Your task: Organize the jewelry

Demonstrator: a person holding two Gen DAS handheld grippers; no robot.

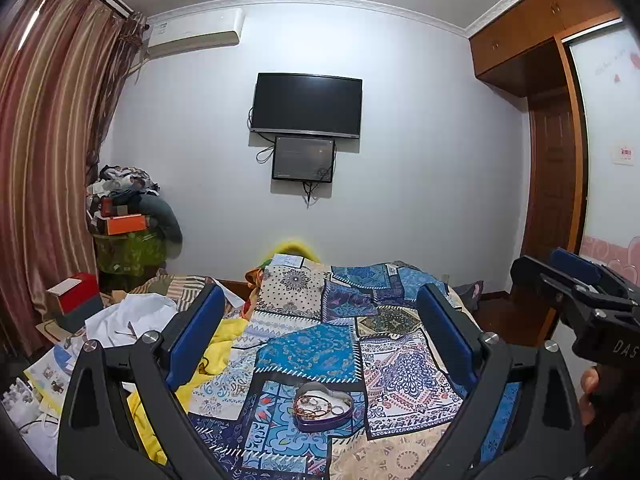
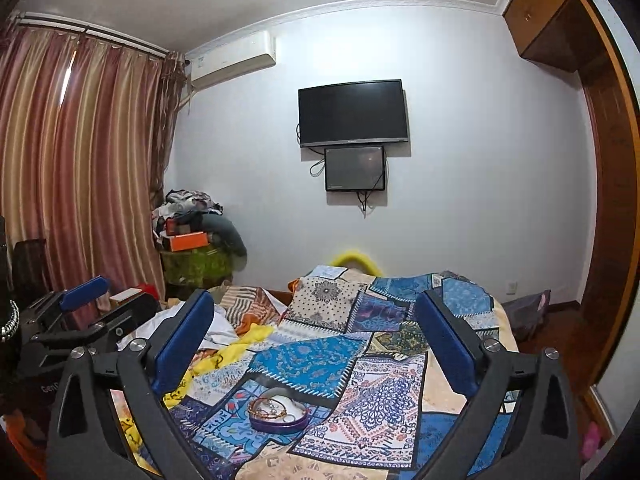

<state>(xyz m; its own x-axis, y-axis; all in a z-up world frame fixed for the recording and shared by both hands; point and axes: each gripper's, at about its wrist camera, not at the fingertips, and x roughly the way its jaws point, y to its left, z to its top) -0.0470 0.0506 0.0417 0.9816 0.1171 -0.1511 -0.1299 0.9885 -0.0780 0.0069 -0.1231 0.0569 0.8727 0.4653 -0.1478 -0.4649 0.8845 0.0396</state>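
Note:
A purple heart-shaped box [image 1: 323,407] lies open on the patchwork bedspread [image 1: 308,348], holding bracelets and rings [image 1: 316,405]. My left gripper [image 1: 320,320] is open and empty, held above and behind the box. The box also shows in the right wrist view [image 2: 279,410], with the jewelry [image 2: 272,407] inside. My right gripper [image 2: 316,320] is open and empty, above the box. The right gripper also shows at the right edge of the left wrist view [image 1: 576,280], and the left gripper at the left of the right wrist view [image 2: 80,308].
Papers and a red box [image 1: 74,296] clutter the bed's left side, with yellow cloth [image 1: 224,344]. A pile of clothes and an orange box [image 1: 124,224] stands in the corner by the curtain [image 1: 44,160]. A TV [image 1: 307,105] hangs on the far wall; a wardrobe [image 1: 552,128] stands at right.

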